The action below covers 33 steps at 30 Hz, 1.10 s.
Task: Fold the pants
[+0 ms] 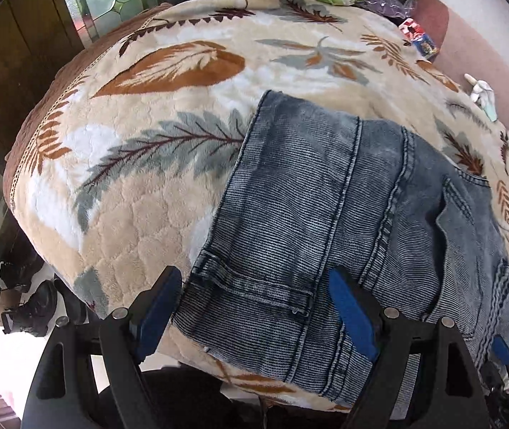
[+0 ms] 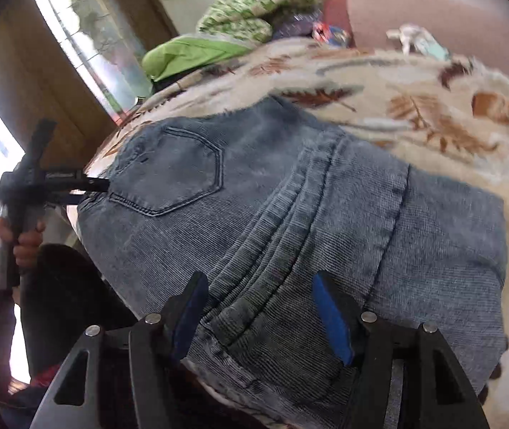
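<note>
Left gripper: jaws spread wide, nothing pinched, straddling a hemmed edge of the jeans at the near side of the bed. Right gripper: jaws also apart, poised over the bunched seam ridge at the near edge, pads clear of the cloth as far as the blur allows.

The jeans lie already folded over on the leaf-print blanket, long axis running away from both grippers toward the far bedding. Both tools sit at the near end; the left is nearer the free corner.

The right wrist view alone shows the back pocket and the person's hand on the left tool. The left view alone shows shoes on the floor.
</note>
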Tool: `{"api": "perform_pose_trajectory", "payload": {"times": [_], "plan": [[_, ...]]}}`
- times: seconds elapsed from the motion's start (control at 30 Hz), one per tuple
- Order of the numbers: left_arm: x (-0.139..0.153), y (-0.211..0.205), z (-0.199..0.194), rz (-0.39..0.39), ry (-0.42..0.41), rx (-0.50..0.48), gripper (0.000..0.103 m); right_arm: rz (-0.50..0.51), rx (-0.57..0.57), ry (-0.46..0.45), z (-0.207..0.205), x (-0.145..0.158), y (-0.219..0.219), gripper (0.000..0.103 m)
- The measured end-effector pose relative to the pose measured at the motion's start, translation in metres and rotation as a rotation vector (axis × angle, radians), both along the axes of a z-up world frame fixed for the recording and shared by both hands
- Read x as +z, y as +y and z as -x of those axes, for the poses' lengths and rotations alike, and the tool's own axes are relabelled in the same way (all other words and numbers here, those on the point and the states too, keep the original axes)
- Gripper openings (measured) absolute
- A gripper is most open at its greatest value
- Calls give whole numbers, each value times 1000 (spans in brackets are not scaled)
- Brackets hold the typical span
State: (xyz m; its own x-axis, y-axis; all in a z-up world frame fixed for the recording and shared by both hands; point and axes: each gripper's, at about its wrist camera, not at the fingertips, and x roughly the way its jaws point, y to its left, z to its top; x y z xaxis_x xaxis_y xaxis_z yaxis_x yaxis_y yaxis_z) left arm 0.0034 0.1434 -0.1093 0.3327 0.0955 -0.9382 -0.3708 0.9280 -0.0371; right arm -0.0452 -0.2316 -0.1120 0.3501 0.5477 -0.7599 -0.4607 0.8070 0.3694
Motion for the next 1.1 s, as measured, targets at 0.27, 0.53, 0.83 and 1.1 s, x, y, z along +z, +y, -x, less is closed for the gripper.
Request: {"api": "perform_pose_trajectory", "payload": {"times": [0.27, 0.53, 0.83, 1.1], "plan": [[4, -11, 6, -96, -66, -80, 85, -27, 47, -16, 3, -3, -8, 67], [13, -6, 44, -59, -172, -177, 85, -71, 117, -73, 8, -8, -6, 79], [-15, 12, 40, 85, -111, -203, 88, -234, -26, 30, 9, 18, -17, 81], [1, 33, 56, 153, -176, -172, 88, -234, -162, -145, 12, 71, -47, 80]]}}
